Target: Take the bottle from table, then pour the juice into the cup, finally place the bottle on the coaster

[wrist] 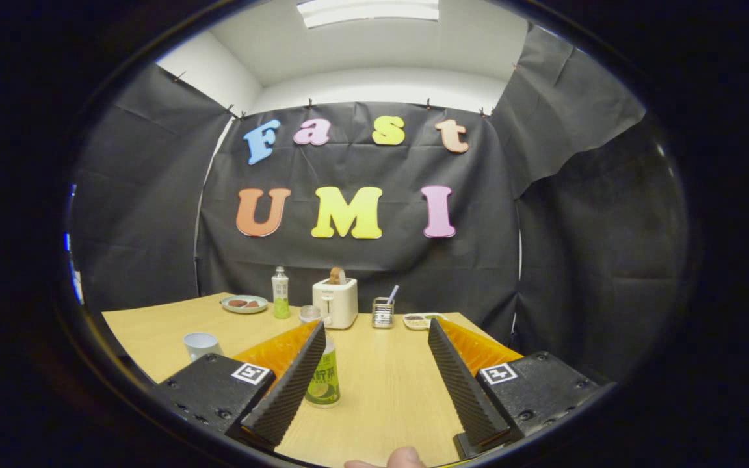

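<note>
A juice bottle with a green label stands upright on the wooden table, close against the inner side of my left finger, which hides part of it. My gripper is open wide, and only bare table lies in the rest of the gap. A white cup stands on the table to the left, outside the left finger. A second, taller bottle with green liquid stands at the back of the table.
Along the back of the table stand a plate with food, a white toaster with bread in it, a small metal holder and a little dish. A person's fingertip shows below the fingers.
</note>
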Motion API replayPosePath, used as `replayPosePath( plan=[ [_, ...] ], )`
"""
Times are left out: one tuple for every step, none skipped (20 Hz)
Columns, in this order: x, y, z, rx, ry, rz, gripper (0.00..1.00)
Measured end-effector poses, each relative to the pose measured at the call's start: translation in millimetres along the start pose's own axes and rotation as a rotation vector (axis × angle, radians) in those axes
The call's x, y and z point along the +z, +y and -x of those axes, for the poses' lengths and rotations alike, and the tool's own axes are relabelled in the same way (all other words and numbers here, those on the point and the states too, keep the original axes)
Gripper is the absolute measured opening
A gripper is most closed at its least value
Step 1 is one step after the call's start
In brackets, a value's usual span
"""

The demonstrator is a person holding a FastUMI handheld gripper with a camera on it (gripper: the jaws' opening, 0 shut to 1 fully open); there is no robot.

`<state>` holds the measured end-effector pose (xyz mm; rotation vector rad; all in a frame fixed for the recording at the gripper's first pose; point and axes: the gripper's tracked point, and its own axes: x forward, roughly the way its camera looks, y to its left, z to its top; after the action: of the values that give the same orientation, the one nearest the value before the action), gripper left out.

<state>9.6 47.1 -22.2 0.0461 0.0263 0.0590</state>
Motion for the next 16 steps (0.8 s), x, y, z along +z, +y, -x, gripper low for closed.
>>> replayPosePath(
  plan=[
    [-3,3,-2,0.008,0.006,0.001,1.00],
    [-4,7,-3,0.017,0.011,-0.001,1.00],
    [-6,11,-6,0.025,0.016,-0.005,1.00],
    [-9,17,-7,0.036,0.022,-0.011,1.00],
    [-12,21,-9,0.043,0.028,-0.016,1.00],
    [-15,25,-12,0.047,0.036,-0.017,1.00],
    [-19,29,-15,0.052,0.044,-0.017,1.00],
    [-23,33,-17,0.057,0.050,-0.021,1.00],
    [-26,36,-20,0.055,0.058,-0.023,1.00],
    [-31,38,-24,0.051,0.059,-0.018,1.00],
    [-36,42,-29,0.051,0.063,-0.008,1.00],
    [-42,46,-34,0.052,0.075,-0.002,1.00],
    [-51,51,-40,0.059,0.092,0.000,1.00],
    [-59,57,-45,0.071,0.109,-0.002,1.00],
    [-65,59,-50,0.074,0.126,-0.001,1.00],
    [-71,58,-55,0.067,0.137,0.004,1.00]
  ],
)
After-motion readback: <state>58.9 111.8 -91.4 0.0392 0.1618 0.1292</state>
